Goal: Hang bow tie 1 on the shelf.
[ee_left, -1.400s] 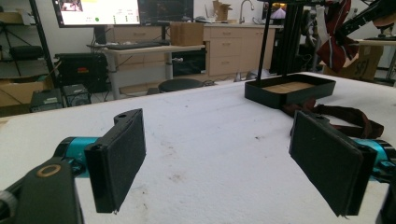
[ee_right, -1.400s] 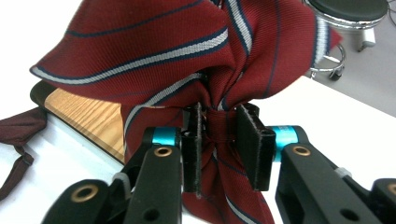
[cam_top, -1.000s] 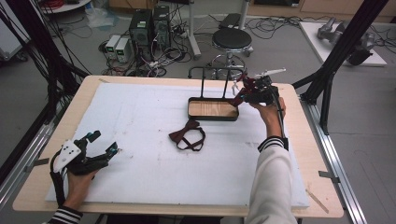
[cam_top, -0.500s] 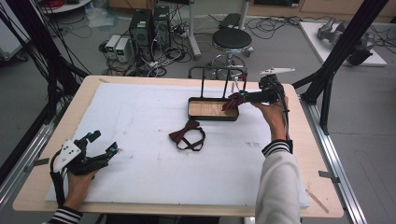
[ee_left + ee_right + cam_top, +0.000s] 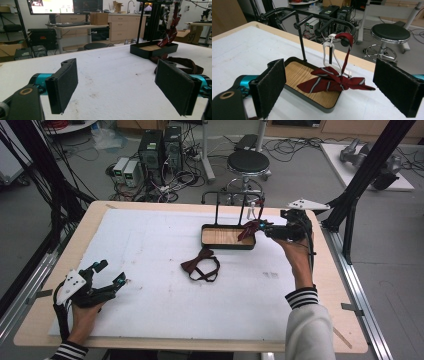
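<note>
Now the right gripper (image 5: 264, 228) is seen at the right of the high view, its jaws just opened wide with nothing between them. The striped bow tie (image 5: 332, 81) is hung by its strap from the rack (image 5: 299, 30), apparently resting over the tray's (image 5: 312, 98) edge. At lower left, the left gripper (image 5: 111, 275) is held wide open and empty.

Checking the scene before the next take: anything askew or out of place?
One thing: the striped bow tie hangs by its strap from a peg of the rack, but its right wing sticks out past the tray rim. The dark bow tie lies loose on the table, strap sprawled.
</note>
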`<control>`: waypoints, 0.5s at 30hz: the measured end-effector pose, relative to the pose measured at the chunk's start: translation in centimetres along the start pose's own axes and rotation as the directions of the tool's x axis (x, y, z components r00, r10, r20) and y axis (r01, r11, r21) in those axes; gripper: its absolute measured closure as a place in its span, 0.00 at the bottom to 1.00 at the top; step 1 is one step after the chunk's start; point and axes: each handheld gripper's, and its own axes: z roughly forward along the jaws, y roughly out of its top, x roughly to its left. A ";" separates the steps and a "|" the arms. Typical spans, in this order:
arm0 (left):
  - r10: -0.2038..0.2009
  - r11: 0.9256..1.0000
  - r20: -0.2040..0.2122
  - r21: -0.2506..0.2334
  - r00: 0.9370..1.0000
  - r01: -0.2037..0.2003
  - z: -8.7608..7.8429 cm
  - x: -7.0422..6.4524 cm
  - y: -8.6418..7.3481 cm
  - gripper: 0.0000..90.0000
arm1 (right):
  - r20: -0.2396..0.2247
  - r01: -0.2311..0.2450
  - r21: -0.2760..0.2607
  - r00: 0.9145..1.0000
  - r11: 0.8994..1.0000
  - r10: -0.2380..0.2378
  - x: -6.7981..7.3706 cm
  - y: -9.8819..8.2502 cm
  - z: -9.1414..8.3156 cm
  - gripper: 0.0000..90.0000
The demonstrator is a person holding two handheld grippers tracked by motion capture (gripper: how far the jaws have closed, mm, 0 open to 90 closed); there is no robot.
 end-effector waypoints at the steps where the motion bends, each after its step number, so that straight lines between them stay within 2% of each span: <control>1: 0.000 1.000 0.000 0.000 1.000 0.000 0.0 0.0 0.0 0.21 | 0.002 -0.003 -0.001 1.000 1.000 0.003 0.1 -0.2 -0.3 0.11; 3: 0.000 1.000 0.000 0.001 1.000 0.000 0.0 0.0 0.0 0.21 | 0.002 -0.007 -0.019 1.000 1.000 0.007 0.3 -0.6 -0.9 0.11; 7: 0.000 1.000 0.000 0.003 1.000 0.000 0.0 0.0 0.0 0.21 | 0.026 0.018 -0.055 1.000 0.998 -0.017 0.7 -1.8 -1.9 0.11; 9: 0.000 1.000 0.000 0.003 1.000 0.000 0.0 0.0 0.0 0.21 | 0.013 0.016 -0.060 1.000 0.998 -0.016 1.0 -2.4 -2.3 0.11; 15: -0.007 1.000 -0.002 0.004 1.000 0.007 0.1 0.0 0.0 0.21 | 0.013 0.016 -0.078 1.000 0.997 -0.015 1.6 -4.2 -3.1 0.11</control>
